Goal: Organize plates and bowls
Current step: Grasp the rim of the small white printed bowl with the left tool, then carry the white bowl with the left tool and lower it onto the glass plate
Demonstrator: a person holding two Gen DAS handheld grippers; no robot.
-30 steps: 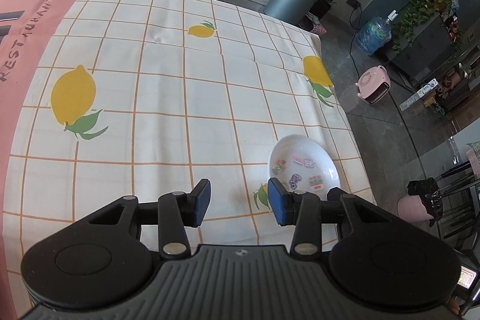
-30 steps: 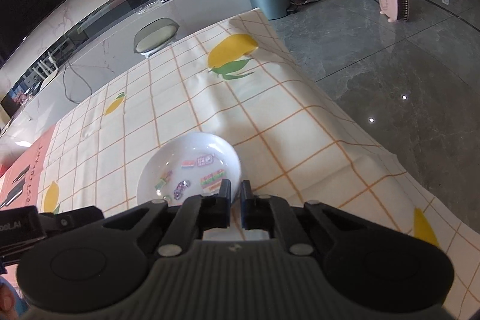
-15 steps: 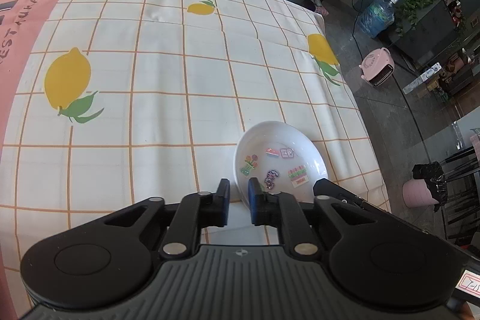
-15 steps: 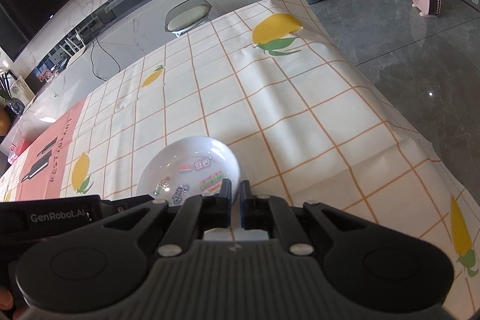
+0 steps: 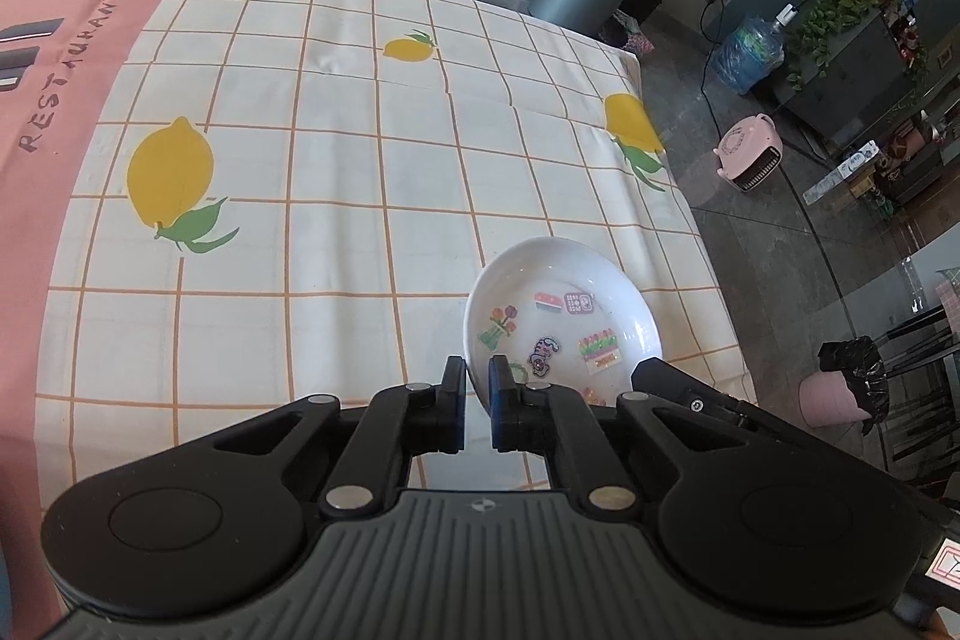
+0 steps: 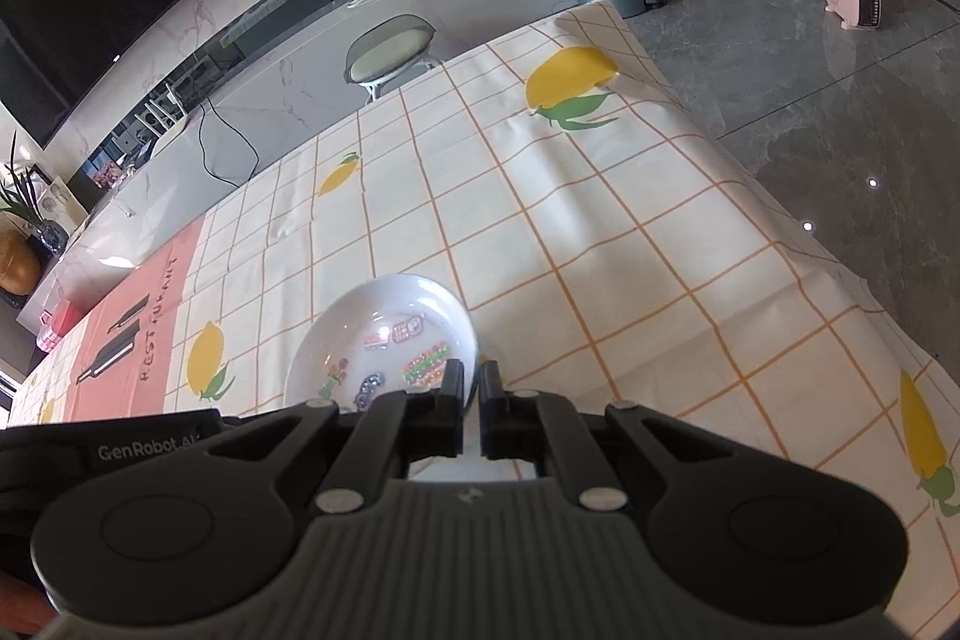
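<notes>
Both the left gripper (image 5: 477,379) and right gripper (image 6: 471,385) pinch the white sticker-decorated ceramic bowl's (image 5: 564,316) near rim, so lifting together likely comes next.

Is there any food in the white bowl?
No food. The white bowl holds only small colourful pictures, printed or stuck on its inside; which, cannot tell.

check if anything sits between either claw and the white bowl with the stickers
Nothing does. The left claw is shut on the near rim of the white sticker-decorated ceramic bowl, and the right claw is shut on its rim too.
</notes>
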